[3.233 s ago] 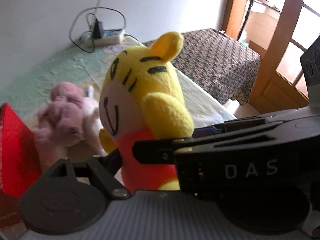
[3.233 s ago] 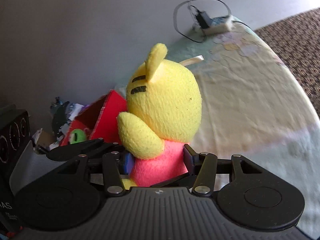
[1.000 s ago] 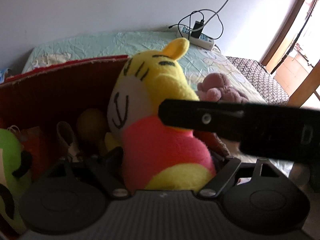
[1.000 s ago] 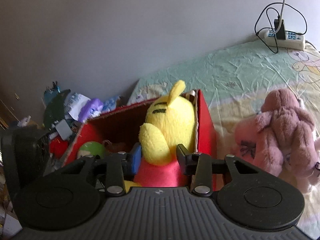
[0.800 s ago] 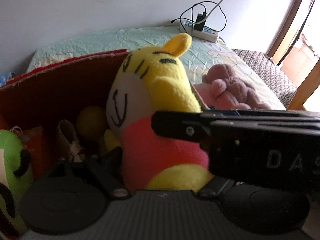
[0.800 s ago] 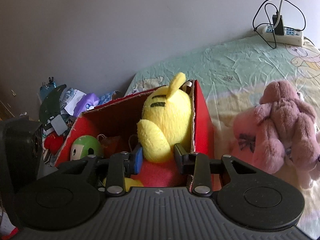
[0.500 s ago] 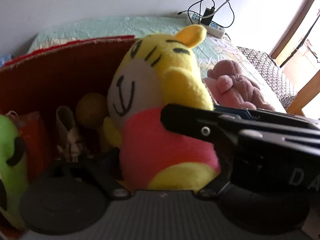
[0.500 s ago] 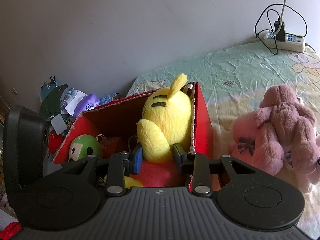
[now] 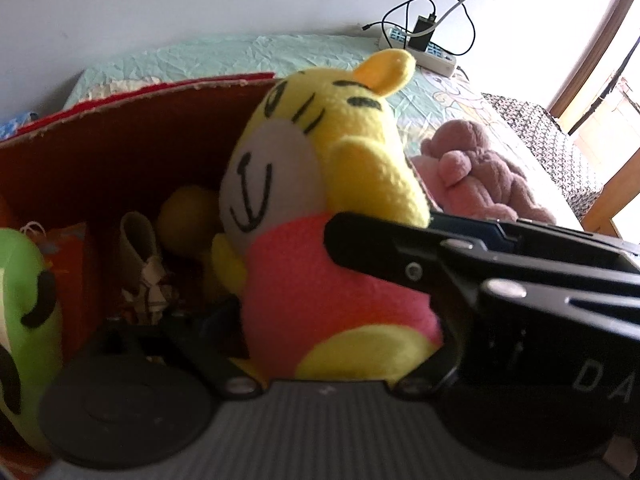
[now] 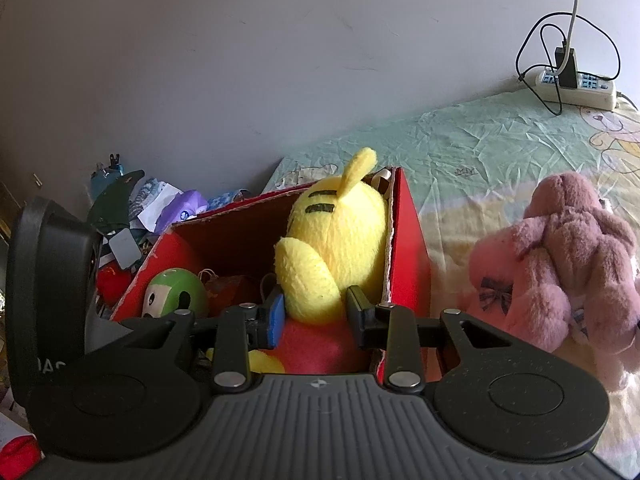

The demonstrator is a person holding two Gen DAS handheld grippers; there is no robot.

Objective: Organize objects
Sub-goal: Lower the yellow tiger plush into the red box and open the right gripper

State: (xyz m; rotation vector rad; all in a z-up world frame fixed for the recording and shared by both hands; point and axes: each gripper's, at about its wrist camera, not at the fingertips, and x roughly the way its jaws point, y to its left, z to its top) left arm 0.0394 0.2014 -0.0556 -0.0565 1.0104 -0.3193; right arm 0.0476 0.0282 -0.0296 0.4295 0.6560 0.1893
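Yellow tiger plush (image 10: 336, 240) upright at frame centre inside red cardboard box (image 10: 406, 240), both right gripper (image 10: 314, 316) and left gripper (image 9: 340, 316) pinching its pink body, pink plush (image 10: 560, 264) on green bedsheet (image 10: 480, 140) at right, green toy (image 10: 176, 292) lower left in box.

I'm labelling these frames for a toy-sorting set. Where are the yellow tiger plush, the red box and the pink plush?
yellow tiger plush (image 9: 280, 168), left wrist view, on its white face.
red box (image 10: 404, 248), right wrist view, on its outer right wall.
pink plush (image 10: 560, 264), right wrist view, on its furry body.
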